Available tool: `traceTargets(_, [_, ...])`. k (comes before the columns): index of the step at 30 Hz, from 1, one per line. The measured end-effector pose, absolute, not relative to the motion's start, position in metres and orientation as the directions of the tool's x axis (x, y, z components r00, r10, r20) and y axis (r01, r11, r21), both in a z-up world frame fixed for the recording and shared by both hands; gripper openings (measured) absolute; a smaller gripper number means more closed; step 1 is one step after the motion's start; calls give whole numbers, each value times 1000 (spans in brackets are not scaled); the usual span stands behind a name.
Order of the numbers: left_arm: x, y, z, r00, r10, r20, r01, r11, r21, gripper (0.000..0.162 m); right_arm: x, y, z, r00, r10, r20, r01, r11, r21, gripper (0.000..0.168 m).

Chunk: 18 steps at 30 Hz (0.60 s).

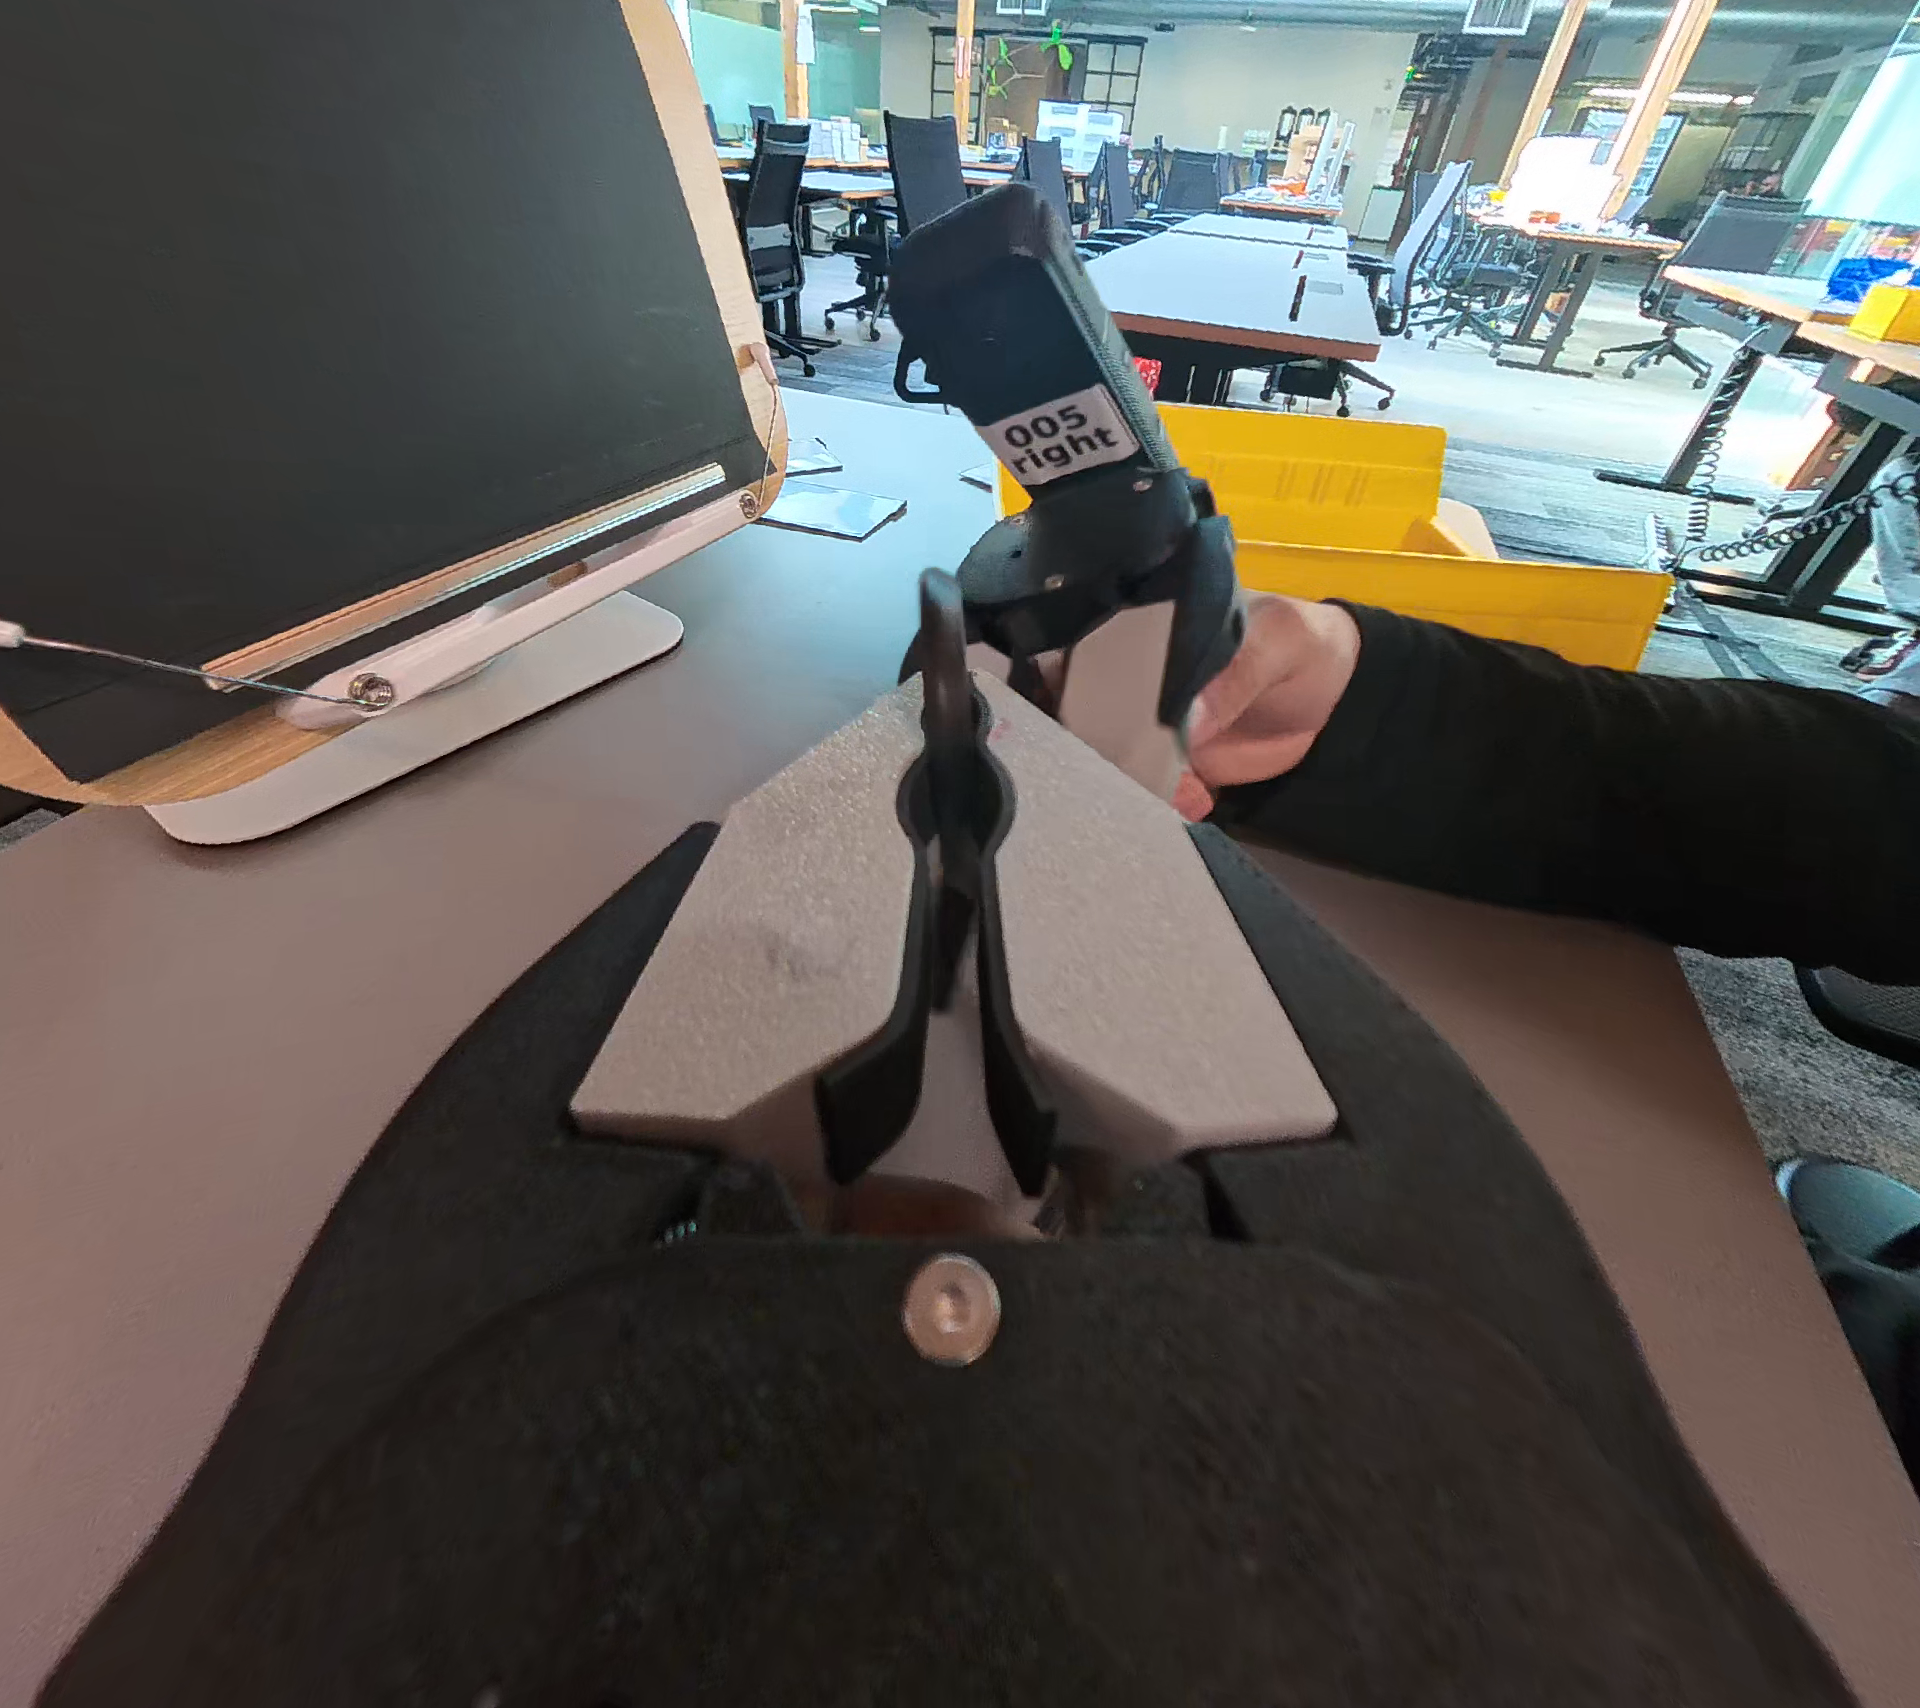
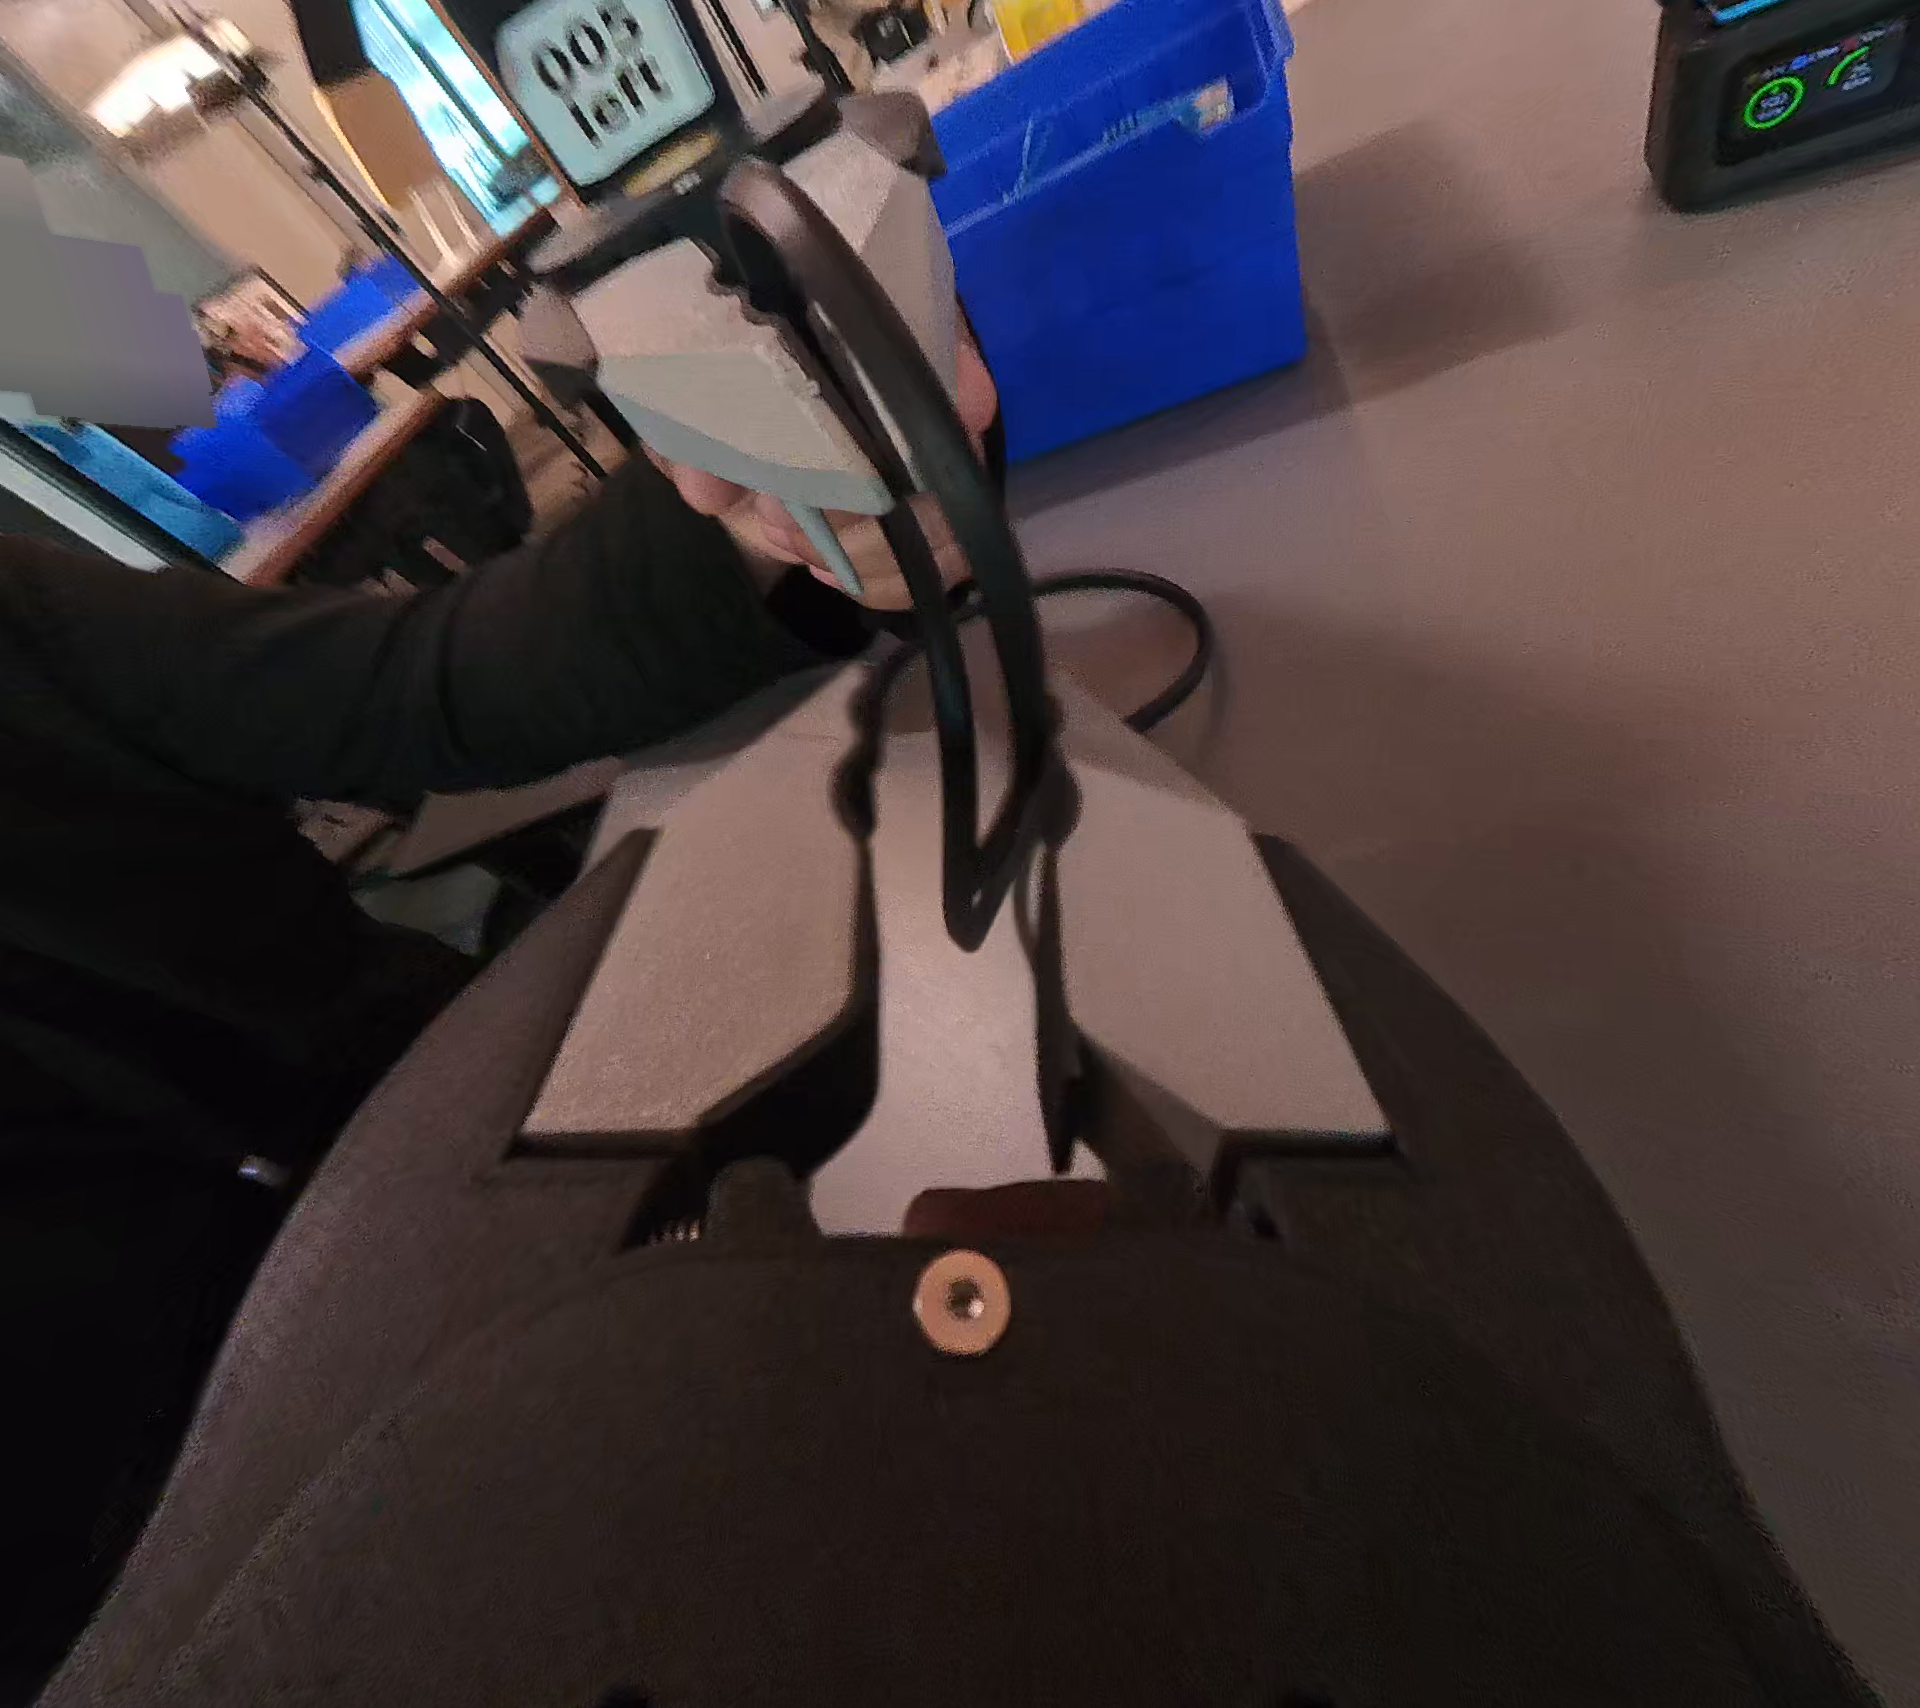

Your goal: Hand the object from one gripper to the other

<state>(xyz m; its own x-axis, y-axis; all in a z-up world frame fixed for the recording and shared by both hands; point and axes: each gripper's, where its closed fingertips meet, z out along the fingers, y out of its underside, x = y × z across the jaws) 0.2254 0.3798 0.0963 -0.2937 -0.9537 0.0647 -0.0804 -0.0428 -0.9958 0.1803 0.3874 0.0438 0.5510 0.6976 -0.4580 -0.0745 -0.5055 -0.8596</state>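
Note:
A thin black loop-shaped object point(image 1: 940, 619) is clamped between the fingers of my left gripper point(image 1: 956, 702), which is shut on it above the brown table. In the right wrist view the loop point(image 2: 1027, 671) reaches from the left gripper point(image 2: 883, 411) down into the gap of my right gripper point(image 2: 961, 713). The right gripper's jaws stand apart around the loop's free end, which lies against the right-hand finger. In the left wrist view the right gripper point(image 1: 1049, 682) meets the loop from the far side, held by a hand in a black sleeve.
A monitor point(image 1: 312, 204) on a white stand is at the left. A yellow bin point(image 1: 1455, 588) stands behind the right gripper. The right wrist view shows a blue bin point(image 2: 1122, 287), a black device with a lit screen point(image 2: 1787, 48) and a black cable point(image 2: 1174, 650) on the table. Tip to tip, the grippers are about 6 centimetres apart.

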Motion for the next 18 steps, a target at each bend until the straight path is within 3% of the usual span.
traceTargets(1, [226, 380, 94, -292, -954, 62, -92, -36, -995, 0, 179, 389, 39, 576, 701, -421, -33, -494, -869, 2])
traceTargets(4, [223, 387, 91, -266, -963, 53, -115, -23, -993, 1, 185, 395, 40, 670, 675, -310, 29, -440, -897, 2])
traceTargets(7, [217, 395, 79, -261, -962, 85, -190, -35, -981, 44, 197, 397, 62, 713, 645, -274, -21, -372, -928, 1])
traceTargets(9, [214, 397, 60, -267, -960, 88, -293, -7, -956, 58, 212, 400, 74, 763, 601, -236, -40, -321, -946, 2])
traceTargets(14, [218, 408, 5, -221, -967, -129, -487, 225, -844, 58, 218, 389, 103, 729, 627, -276, -141, -257, -956, 1])
traceTargets(18, [213, 421, -24, -194, -960, -205, -617, 281, -735, 51, 226, 385, 113, 750, 615, -242, -137, -214, -967, 2])
